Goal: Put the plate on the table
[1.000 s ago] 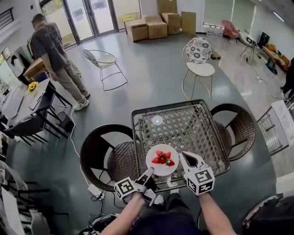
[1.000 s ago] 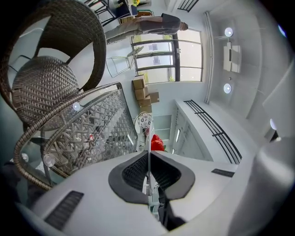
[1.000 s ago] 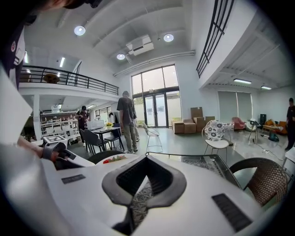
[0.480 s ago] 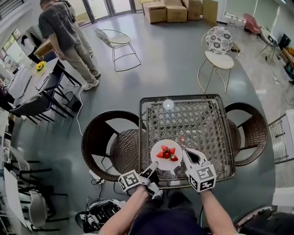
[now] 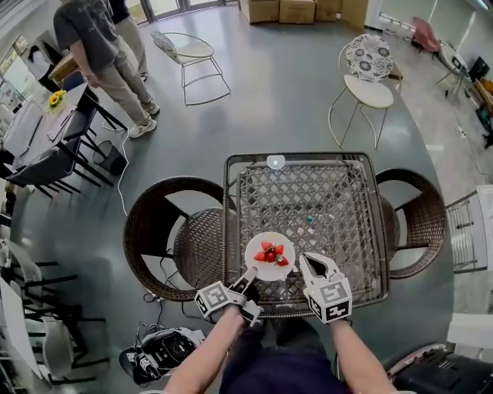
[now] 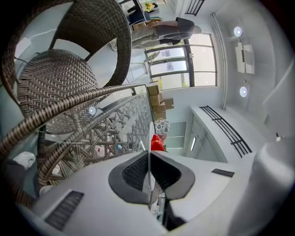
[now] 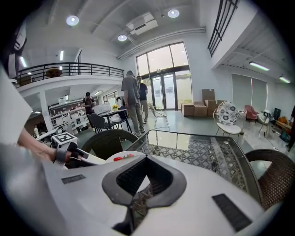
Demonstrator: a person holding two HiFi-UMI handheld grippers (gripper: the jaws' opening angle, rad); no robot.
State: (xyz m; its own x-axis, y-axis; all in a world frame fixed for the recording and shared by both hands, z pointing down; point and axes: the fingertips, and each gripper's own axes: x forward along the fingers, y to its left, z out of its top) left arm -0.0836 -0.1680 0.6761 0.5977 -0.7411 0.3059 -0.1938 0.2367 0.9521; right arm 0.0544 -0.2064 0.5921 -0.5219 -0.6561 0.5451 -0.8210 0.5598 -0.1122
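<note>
Plate dips toward the counter

Lower than a second ago, the left gripper (image 5: 248,276) has its fingers clamped on the rim of the plate (image 5: 262,268) of strawberries (image 5: 270,253), over the glass counter's (image 5: 331,208) near edge; contact unclear. Just beside it, the right gripper (image 5: 314,263) holds nothing, its fingers nearly together.

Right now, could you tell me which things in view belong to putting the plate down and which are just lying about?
Job in hand: left gripper, shut on the plate's rim; plate of strawberries; lattice table.

Lying about: wicker chairs; patterned white chair; wire chair; cardboard boxes.
</note>
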